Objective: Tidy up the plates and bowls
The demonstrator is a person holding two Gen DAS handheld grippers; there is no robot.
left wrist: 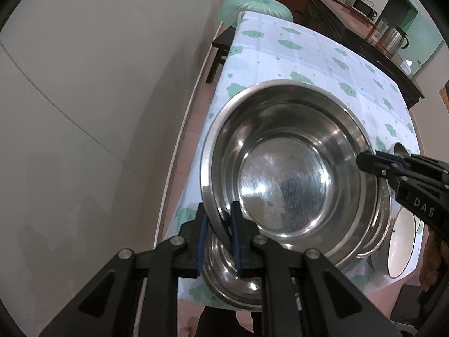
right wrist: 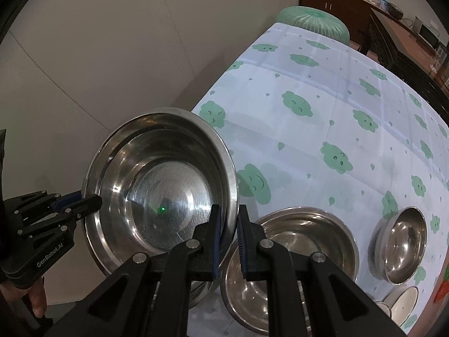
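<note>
A large steel bowl [left wrist: 283,168] is held tilted above the table by both grippers. My left gripper [left wrist: 219,224] is shut on its near rim. My right gripper [right wrist: 228,224] is shut on the opposite rim; the same bowl fills the left of the right wrist view [right wrist: 160,188]. Each gripper shows in the other's view, the right one [left wrist: 367,163] and the left one [right wrist: 89,200]. Below stand more steel bowls: one under the held bowl [left wrist: 230,280], a wide one [right wrist: 294,258] and a small one [right wrist: 404,247]. A white enamel bowl [left wrist: 401,244] lies at the right.
The table has a pale cloth with green cloud prints [right wrist: 322,106]. A green mesh food cover [left wrist: 252,8] sits at its far end. A beige wall [left wrist: 84,112] runs along the left. A dark wooden sideboard [left wrist: 364,42] with a kettle stands behind.
</note>
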